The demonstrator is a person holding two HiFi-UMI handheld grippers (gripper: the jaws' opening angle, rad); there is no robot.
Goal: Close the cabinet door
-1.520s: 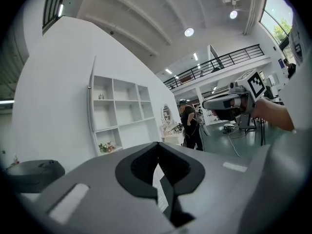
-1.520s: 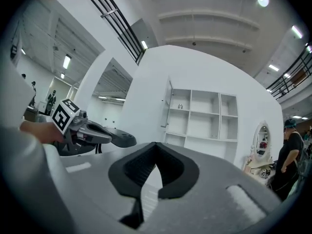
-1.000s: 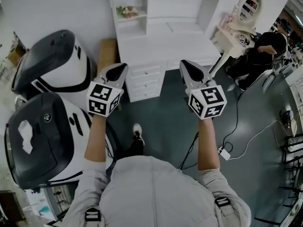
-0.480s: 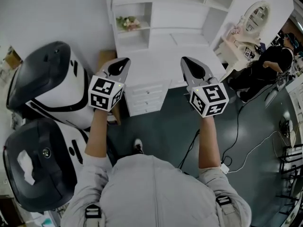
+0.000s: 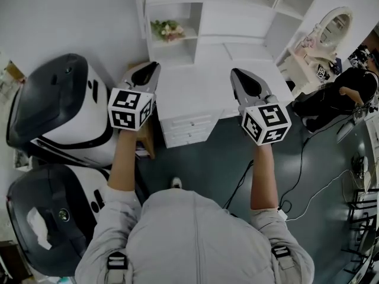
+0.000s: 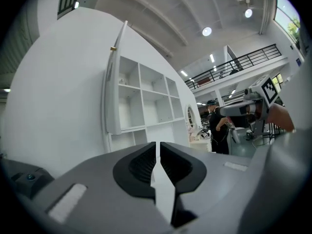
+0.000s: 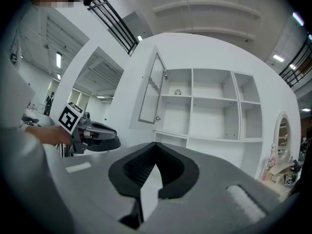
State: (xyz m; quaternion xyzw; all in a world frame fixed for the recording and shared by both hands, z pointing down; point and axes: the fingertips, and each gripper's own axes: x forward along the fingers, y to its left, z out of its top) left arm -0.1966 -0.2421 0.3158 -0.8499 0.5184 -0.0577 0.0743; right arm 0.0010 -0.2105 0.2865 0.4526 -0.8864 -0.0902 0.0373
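The white shelf cabinet (image 5: 231,25) stands over a desk top ahead of me. Its door (image 7: 151,89) hangs open at the unit's left side, with a small knob near its lower edge. The left gripper view shows that door (image 6: 115,82) edge-on. My left gripper (image 5: 153,65) is held level short of the desk's left end. Its jaws (image 6: 156,145) are opening, a thin slit shows between them and nothing is in it. My right gripper (image 5: 235,73) hangs over the desk front, shut and empty, its tips (image 7: 156,145) meeting. Neither gripper touches the door.
Two big white-and-black machines (image 5: 59,105) (image 5: 53,218) stand at the left. Drawers (image 5: 189,129) sit under the desk, and flowers (image 5: 167,29) on a shelf. At the right are a vanity with an oval mirror (image 5: 331,31), a person in black (image 5: 337,96) and floor cables (image 5: 296,182).
The person has stepped toward the cabinet, and both grippers have moved forward with them, from in front of the drawers to above the desk top.
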